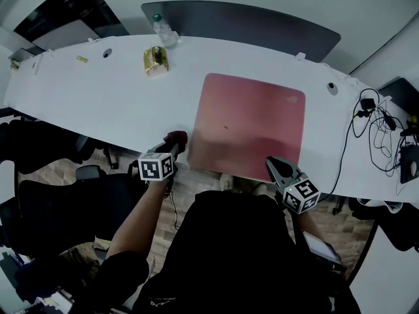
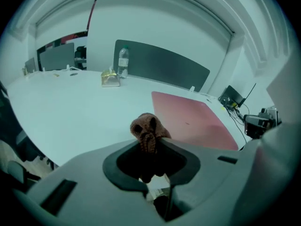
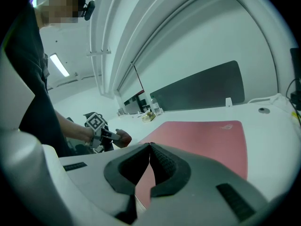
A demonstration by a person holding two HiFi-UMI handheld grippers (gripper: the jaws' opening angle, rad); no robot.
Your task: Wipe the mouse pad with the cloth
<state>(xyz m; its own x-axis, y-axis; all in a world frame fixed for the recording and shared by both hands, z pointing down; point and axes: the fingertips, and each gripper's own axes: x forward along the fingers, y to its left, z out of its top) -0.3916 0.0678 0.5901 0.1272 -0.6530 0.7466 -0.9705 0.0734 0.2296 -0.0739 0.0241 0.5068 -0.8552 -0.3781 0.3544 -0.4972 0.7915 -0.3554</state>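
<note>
A pink mouse pad (image 1: 249,123) lies on the white table (image 1: 98,97), near its front edge. My left gripper (image 1: 175,146) hovers at that edge just left of the pad, shut on a bunched brown cloth (image 1: 177,138). In the left gripper view the cloth (image 2: 147,130) sticks up out of the jaws, with the pad (image 2: 195,119) ahead to the right. My right gripper (image 1: 271,162) sits over the pad's near right corner, jaws shut with nothing between them. The right gripper view shows the pad (image 3: 207,135) past the closed jaws, and the cloth (image 3: 123,137) at the left.
A water bottle (image 1: 165,31) and a yellow packet (image 1: 155,61) stand at the table's back left. A grey divider panel (image 1: 242,23) runs behind the table. Black cables (image 1: 376,120) lie at the right end. Black office chairs (image 1: 39,152) stand at the left.
</note>
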